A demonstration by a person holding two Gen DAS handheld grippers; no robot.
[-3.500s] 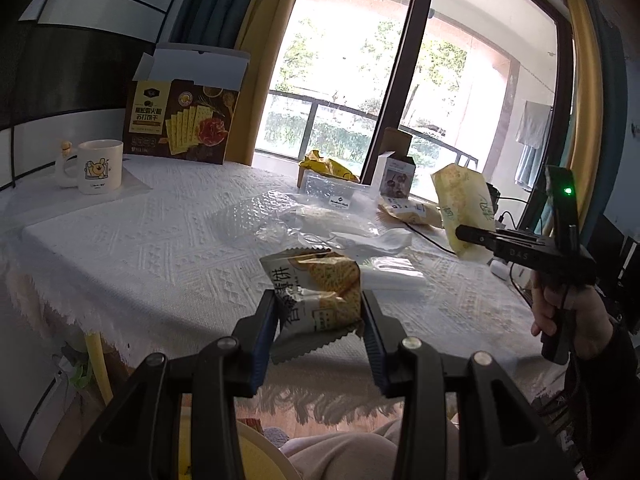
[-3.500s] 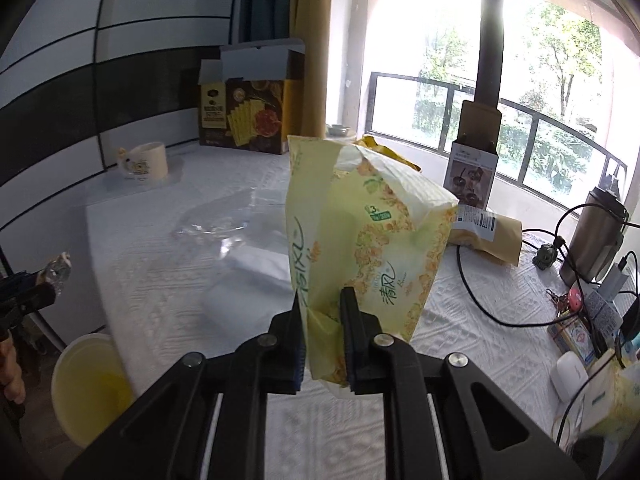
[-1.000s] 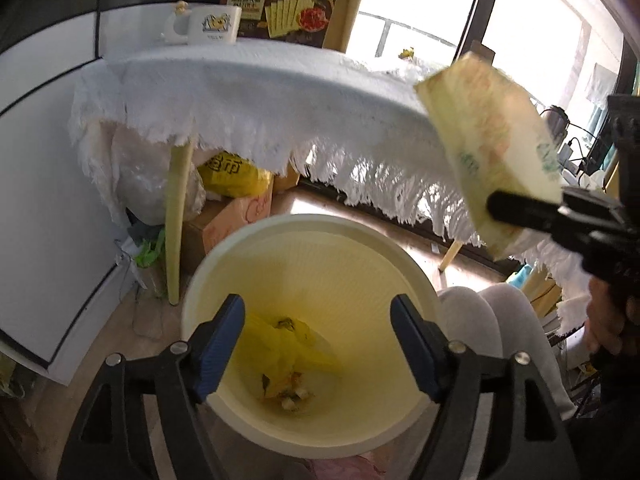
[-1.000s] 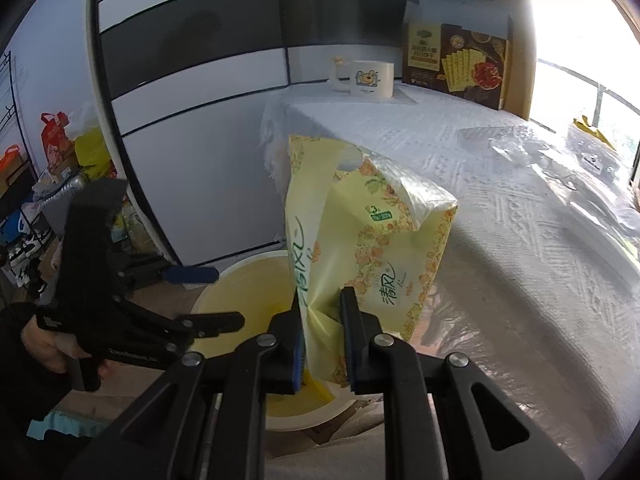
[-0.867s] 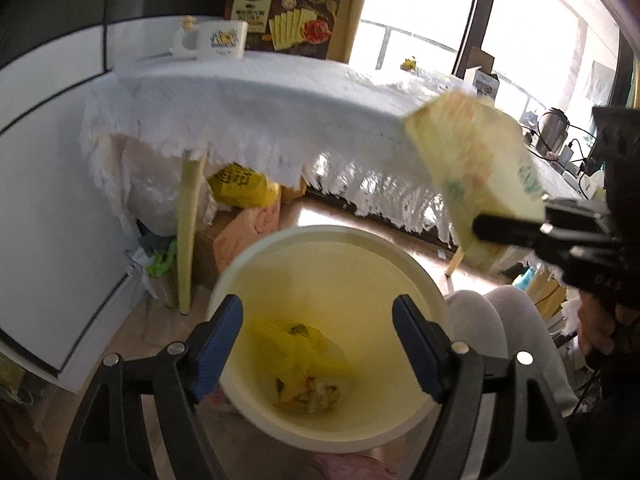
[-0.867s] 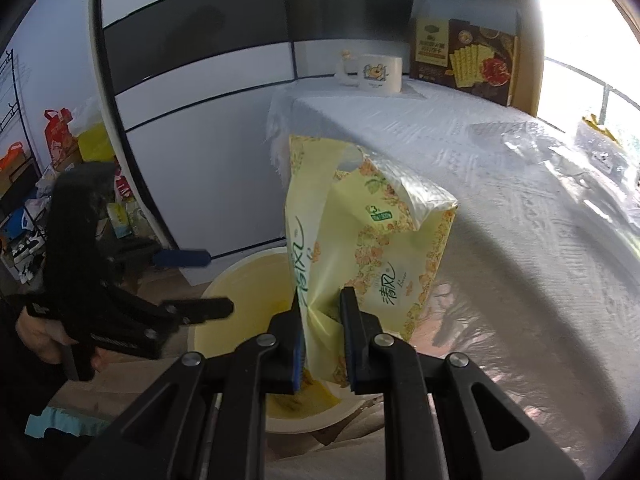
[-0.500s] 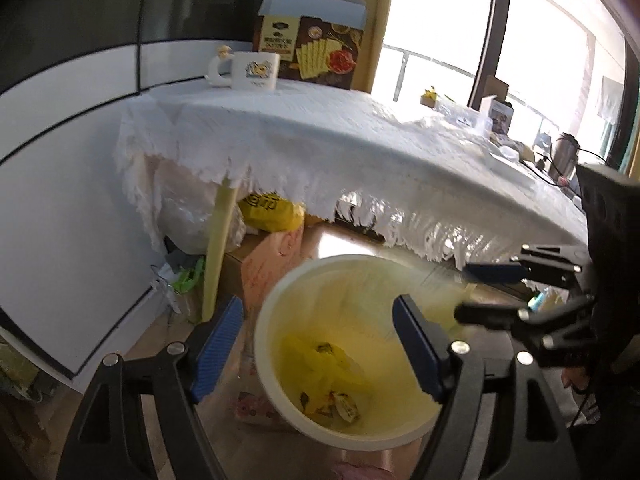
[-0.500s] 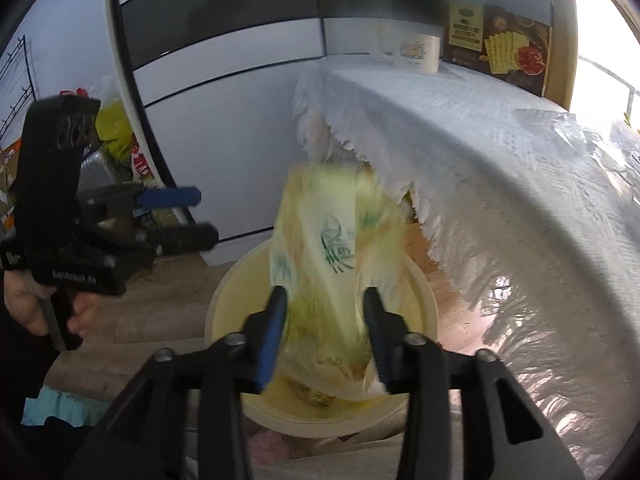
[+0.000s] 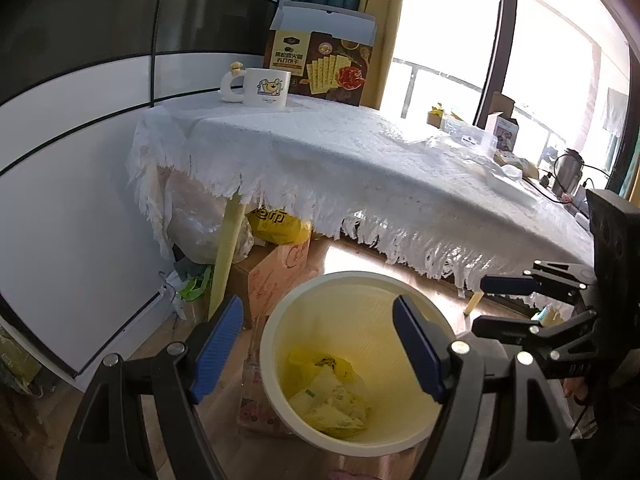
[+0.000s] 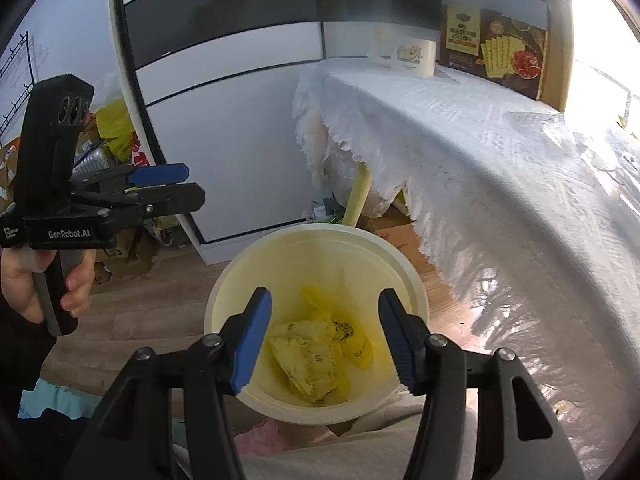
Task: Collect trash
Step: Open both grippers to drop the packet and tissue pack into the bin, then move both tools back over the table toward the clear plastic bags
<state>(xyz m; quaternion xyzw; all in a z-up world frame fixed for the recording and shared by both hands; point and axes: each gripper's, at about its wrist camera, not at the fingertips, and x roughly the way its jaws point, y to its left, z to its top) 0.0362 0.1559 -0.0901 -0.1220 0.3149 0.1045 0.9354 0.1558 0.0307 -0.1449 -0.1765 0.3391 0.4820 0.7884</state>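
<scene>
A pale yellow trash bin (image 9: 276,344) (image 10: 224,280) stands on the wooden floor beside the table. The yellow tissue pack (image 10: 306,354) (image 9: 330,402) lies at the bottom of the bin on a yellow bag (image 10: 358,346). My right gripper (image 10: 322,342) is open and empty above the bin mouth; it also shows in the left wrist view (image 9: 484,304). My left gripper (image 9: 316,350) is open and empty above the bin, seen from the side in the right wrist view (image 10: 182,186).
The table with a white fringed cloth (image 9: 360,160) (image 10: 500,160) stands beside the bin. It holds a mug (image 9: 264,88), a cracker box (image 9: 320,66) and clear plastic wrappers (image 9: 460,140). Boxes and bags (image 9: 276,240) lie under it. A white cabinet wall (image 9: 60,184) is on the left.
My right gripper opened and the yellow tissue pack fell into the bin. Earlier my left gripper let its snack wrapper go into the bin. Both grippers drew back slightly.
</scene>
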